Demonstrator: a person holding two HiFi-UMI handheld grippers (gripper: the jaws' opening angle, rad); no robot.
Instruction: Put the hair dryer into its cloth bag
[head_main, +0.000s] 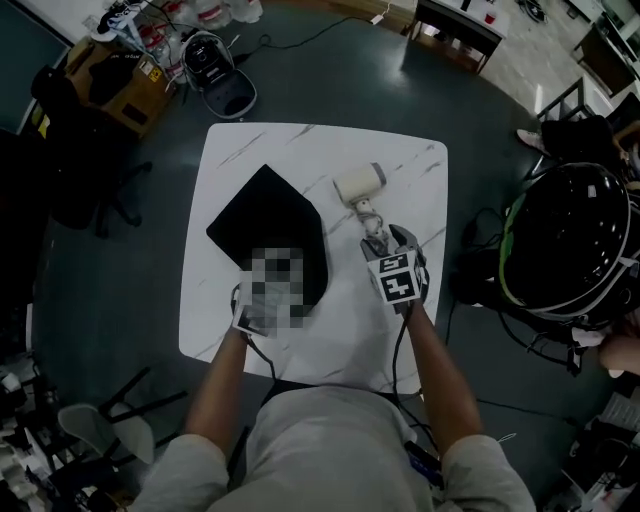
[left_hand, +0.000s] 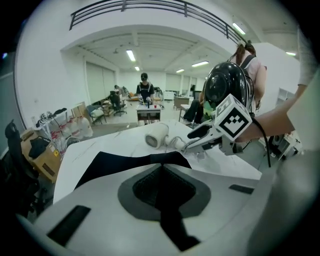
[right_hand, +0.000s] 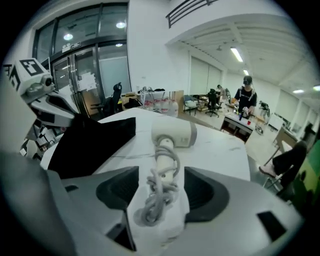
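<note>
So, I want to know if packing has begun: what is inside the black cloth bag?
The inside of the cloth bag is hidden by its own black cloth. The hair dryer lies outside it on the white table.

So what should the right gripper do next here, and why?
Probably close the right gripper on the cord-wrapped handle of the hair dryer: its jaws stand open with that handle between them, while the left gripper is shut on the cloth bag.

Cream hair dryer (head_main: 360, 186); black cloth bag (head_main: 270, 225); white table (head_main: 420, 170), grey marbling; dark blue-grey floor (head_main: 480, 120).
</note>
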